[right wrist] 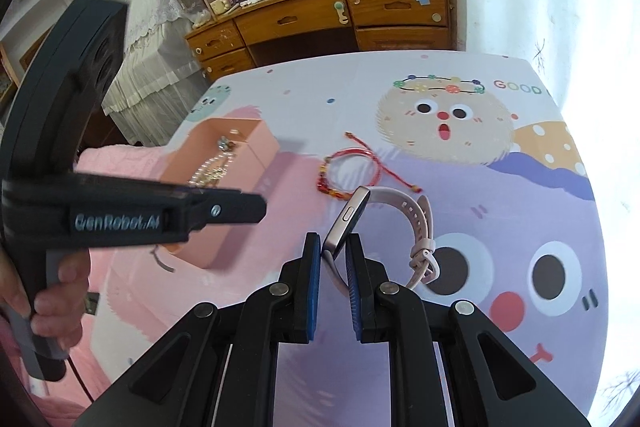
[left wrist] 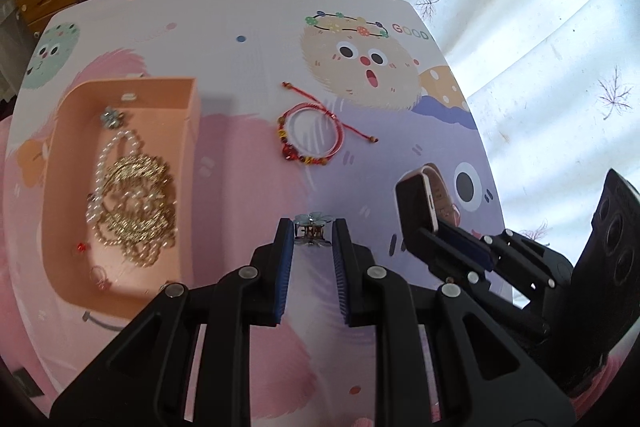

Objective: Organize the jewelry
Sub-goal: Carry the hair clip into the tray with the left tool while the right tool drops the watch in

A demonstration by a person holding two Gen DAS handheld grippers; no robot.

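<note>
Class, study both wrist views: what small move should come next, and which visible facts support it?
Probably carry the left claw, closed on the flower hair clip, leftward over the pink tray and release. The tray already holds the pearl and gold necklaces; the right claw grips the smartwatch; the red bracelet still lies on the table.

One peach tray [left wrist: 188, 99], one red bracelet [left wrist: 312, 131], one watch [right wrist: 360, 211], one hair clip [left wrist: 310, 229], two hand-held grippers: left [left wrist: 310, 227], right [right wrist: 334, 247].
</note>
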